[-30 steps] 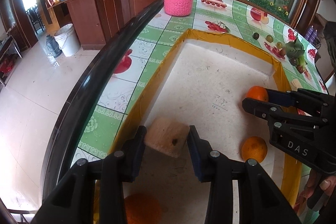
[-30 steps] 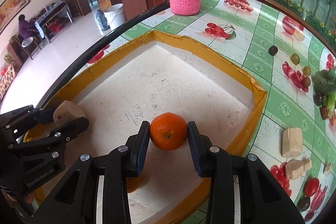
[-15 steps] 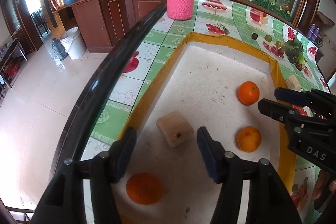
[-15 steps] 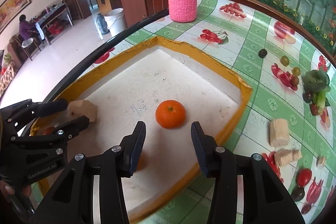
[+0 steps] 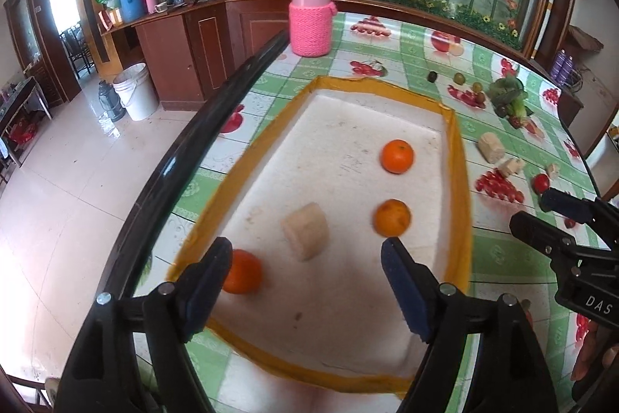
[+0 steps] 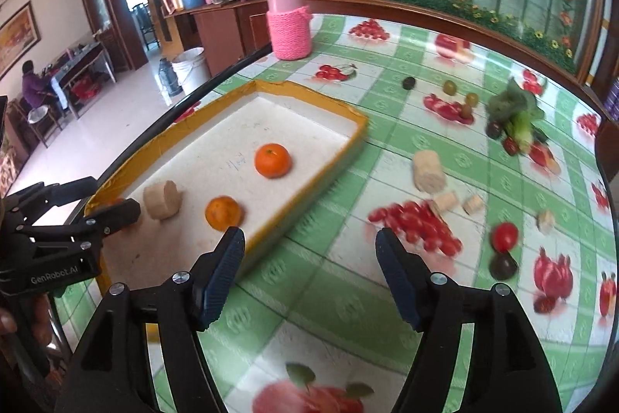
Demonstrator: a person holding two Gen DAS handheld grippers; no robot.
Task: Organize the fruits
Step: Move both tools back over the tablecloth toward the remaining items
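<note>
Left wrist view: the left hand-held gripper (image 5: 305, 281) hangs released above the yellow-rimmed foam tray (image 5: 458, 180), its jaws having just been opening, nothing between them. Three round, glossy oranges (image 5: 397, 156) and a pale, cut cylindrical chunk (image 5: 305, 231) lie inside. The right hand-held gripper (image 6: 309, 264), likewise released and empty, faces small tomatoes (image 6: 505, 235) on the slick tabletop (image 6: 348, 297); they could roll if nudged.
</note>
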